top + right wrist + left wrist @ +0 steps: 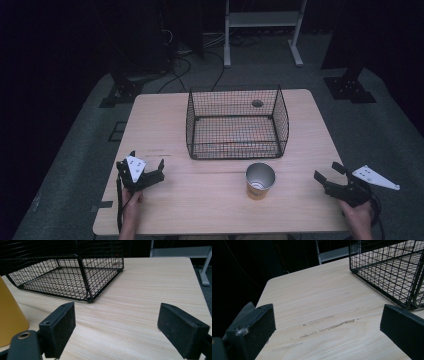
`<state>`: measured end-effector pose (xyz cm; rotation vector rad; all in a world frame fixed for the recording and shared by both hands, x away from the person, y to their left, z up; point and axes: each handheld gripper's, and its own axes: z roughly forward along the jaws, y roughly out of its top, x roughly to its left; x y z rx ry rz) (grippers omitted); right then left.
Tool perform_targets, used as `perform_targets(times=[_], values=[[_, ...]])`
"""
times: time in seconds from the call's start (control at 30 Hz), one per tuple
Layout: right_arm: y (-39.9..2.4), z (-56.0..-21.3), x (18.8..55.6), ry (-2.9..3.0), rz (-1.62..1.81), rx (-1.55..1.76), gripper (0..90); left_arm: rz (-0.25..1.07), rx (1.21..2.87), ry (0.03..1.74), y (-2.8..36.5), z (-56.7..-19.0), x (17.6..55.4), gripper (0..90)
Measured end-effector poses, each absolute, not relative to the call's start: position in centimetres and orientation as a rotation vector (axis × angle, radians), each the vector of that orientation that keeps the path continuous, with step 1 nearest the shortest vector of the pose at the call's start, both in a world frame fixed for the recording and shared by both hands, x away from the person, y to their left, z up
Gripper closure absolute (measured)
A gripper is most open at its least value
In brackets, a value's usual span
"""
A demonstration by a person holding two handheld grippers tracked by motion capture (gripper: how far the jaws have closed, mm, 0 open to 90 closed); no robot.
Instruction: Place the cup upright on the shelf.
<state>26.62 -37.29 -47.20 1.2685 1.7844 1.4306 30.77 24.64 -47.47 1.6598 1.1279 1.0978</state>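
A black wire basket (236, 125) stands empty at the middle of the wooden table (160, 115); its corner (392, 272) shows in the left gripper view and its side (67, 277) in the right gripper view. An upright yellow cup (260, 181) with a silver inside stands just in front of the basket; its wall (10, 317) is at the left edge of the right gripper view. My left gripper (147, 167) rests open at the table's front left. My right gripper (327, 172) is open at the front right edge. Both have nothing between their jaws.
Scuff marks (327, 325) lie on the wood ahead of the left gripper. A small round hole (257, 103) sits in the table behind the basket. A white metal frame (262, 25) and cables (185, 65) stand on the floor beyond the table.
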Motion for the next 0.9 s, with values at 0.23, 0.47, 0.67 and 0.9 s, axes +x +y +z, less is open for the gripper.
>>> perform_targets(times=[0.23,0.47,0.67,0.9], values=[[-37.0,-47.1,26.6,1.794,1.434,1.261,14.2,1.093,1.662,1.123,24.6,-47.5,30.7,0.0],[-36.2,-46.1,26.7,1.801,1.453,1.221,14.2,1.092,1.662,1.117,24.6,-47.5,30.7,0.0],[-35.2,-45.5,27.0,1.842,1.450,1.193,14.2,1.089,1.664,1.118,24.6,-47.5,30.6,0.0],[-34.6,-45.3,26.9,1.887,1.460,1.163,14.2,1.091,1.668,1.118,24.6,-47.5,30.6,0.0]])
